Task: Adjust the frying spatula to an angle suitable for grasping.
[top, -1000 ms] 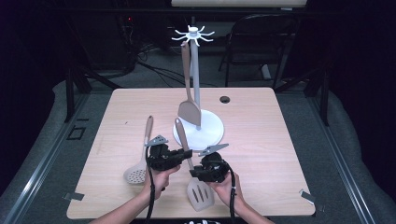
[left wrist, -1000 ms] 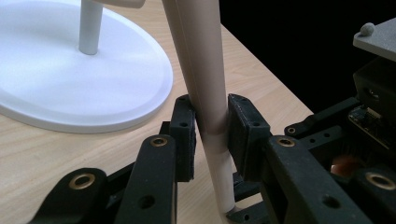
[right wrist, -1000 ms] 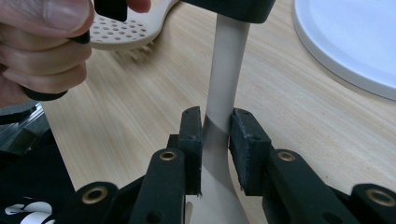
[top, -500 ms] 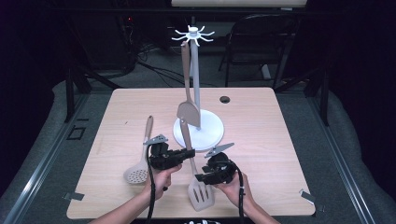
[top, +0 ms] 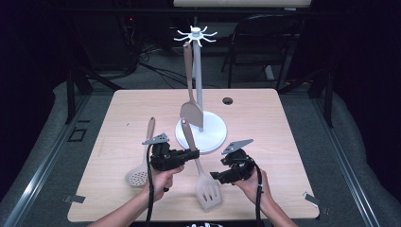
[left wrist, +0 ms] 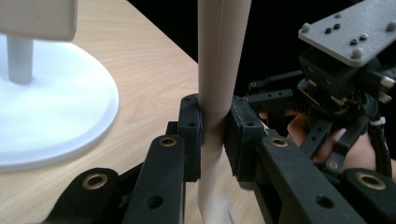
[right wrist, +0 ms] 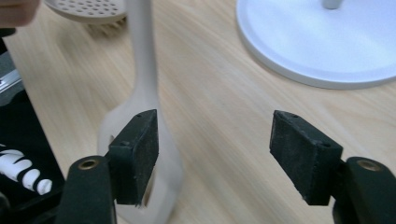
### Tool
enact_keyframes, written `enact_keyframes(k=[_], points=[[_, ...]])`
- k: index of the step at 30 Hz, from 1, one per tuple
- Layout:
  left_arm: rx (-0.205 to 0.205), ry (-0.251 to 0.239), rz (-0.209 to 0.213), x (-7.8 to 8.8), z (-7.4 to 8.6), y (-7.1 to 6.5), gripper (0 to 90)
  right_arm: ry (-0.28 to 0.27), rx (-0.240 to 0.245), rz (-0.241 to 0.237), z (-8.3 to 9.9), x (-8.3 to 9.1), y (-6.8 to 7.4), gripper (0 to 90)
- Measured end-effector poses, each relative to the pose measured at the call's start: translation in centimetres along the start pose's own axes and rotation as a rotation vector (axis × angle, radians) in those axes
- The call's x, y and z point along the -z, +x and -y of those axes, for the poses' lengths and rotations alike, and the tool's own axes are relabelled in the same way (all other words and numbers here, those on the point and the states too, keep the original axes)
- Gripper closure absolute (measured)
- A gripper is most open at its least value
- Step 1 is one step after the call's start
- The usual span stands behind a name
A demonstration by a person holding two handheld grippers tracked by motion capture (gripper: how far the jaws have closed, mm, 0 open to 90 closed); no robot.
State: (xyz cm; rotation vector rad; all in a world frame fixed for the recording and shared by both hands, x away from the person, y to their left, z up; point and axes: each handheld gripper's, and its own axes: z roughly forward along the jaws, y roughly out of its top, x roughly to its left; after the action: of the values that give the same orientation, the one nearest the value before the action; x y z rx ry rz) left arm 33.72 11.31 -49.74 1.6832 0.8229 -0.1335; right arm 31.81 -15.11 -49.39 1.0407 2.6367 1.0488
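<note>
My left gripper point(left wrist: 213, 135) is clamped on the slotted spatula point(top: 208, 191) handle, blade low near the table's point(top: 283, 123) front edge. My right gripper point(right wrist: 215, 154) sits wide apart, holding nothing, just beside the blade. White stand base point(top: 213, 135) is behind.

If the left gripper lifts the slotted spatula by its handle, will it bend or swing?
The slotted spatula looks rigid, so it probably keeps its shape. The left gripper clamps the handle mid-length, and the wide blade may tip downward. The smooth handle might pivot between the jaws.
</note>
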Motion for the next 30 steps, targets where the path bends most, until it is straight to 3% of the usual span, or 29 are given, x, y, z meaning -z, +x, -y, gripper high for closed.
enact_keyframes(k=[3,9,20,23,30], points=[[-0.073,0.013,-0.017,0.0,-0.5,-0.7,77.7,-0.007,-0.001,0.024,0.0,0.4,-0.6,28.5],[-0.142,0.018,-0.016,0.1,-1.7,-1.4,77.7,-0.003,-0.002,0.066,0.2,0.6,-1.5,23.5],[-0.198,0.009,-0.017,0.6,-4.1,-1.7,77.7,-0.008,0.017,0.114,0.3,1.5,-2.3,7.9],[-0.223,0.014,-0.027,0.8,-5.0,-1.8,77.7,-0.023,0.030,0.141,0.3,1.8,-2.6,7.1],[-0.259,0.022,-0.036,0.6,-6.8,-2.2,77.6,0.000,0.024,0.151,0.4,1.4,-3.0,7.1]])
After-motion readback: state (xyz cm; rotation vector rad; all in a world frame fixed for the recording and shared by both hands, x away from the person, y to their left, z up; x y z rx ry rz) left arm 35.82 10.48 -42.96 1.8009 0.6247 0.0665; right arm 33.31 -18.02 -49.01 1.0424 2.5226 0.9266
